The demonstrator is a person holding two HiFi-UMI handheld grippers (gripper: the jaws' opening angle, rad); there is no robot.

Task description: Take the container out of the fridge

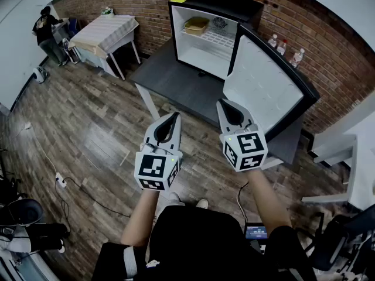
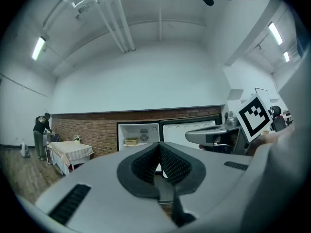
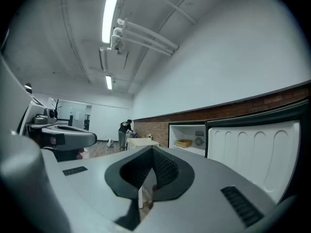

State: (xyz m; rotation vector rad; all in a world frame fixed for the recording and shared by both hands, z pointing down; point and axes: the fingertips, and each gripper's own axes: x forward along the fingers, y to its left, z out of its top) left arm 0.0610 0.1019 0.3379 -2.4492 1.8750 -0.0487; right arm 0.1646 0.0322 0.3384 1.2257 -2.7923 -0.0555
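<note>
Container: shallow, tan, rectangular, open side up. It rests on the upper wire shelf inside the black mini fridge, at the shelf's left end. Its long axis runs side to side across the fridge interior, parallel to the open front.

Fridge door: swung fully open to the right. The fridge stands on a dark table.

Left gripper: level, aimed toward the fridge, well apart from the container. The jaws are closed tip to tip with nothing between them.

Right gripper: level, just in front of the open door. The jaws are fully closed and hold nothing.

Neither gripper touches the fridge or the container.
</note>
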